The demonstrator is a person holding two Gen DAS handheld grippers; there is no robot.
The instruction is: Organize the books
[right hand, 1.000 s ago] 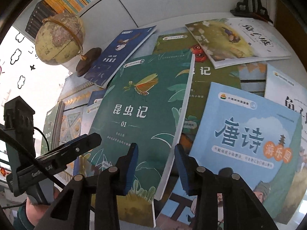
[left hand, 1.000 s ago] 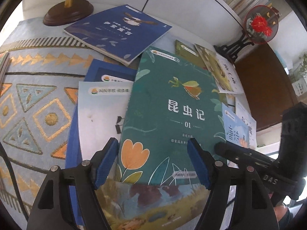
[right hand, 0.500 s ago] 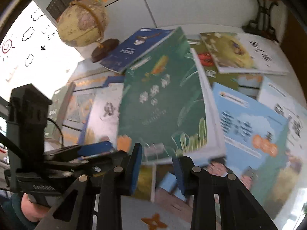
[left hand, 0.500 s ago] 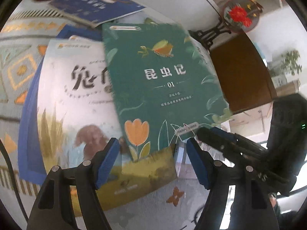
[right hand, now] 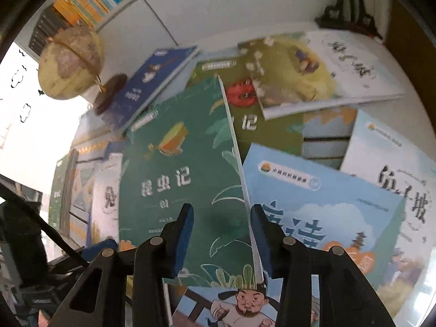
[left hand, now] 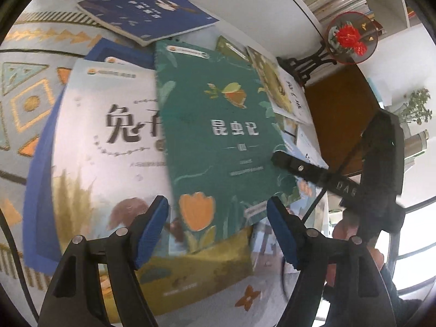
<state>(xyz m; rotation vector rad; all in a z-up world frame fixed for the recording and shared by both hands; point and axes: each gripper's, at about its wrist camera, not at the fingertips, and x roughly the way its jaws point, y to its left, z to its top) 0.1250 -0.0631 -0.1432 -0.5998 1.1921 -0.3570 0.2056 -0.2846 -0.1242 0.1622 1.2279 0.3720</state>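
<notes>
Left tongs [left hand: 216,222] are spreading, pads clear of the green book [left hand: 218,136] lying between them. Right tongs [right hand: 222,227] are also widening, straddling that book's white page edge without pinching. The green book rests atop overlapping books on the counter [left hand: 30,54], beside a light-blue book [right hand: 321,204].

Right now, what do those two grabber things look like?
Both are black plastic. The left gripper and the right gripper each have two fingers with ridged blue pads and round silver screws. A thin black cable runs by the left one. The right one carries pale letters on its side.
</notes>
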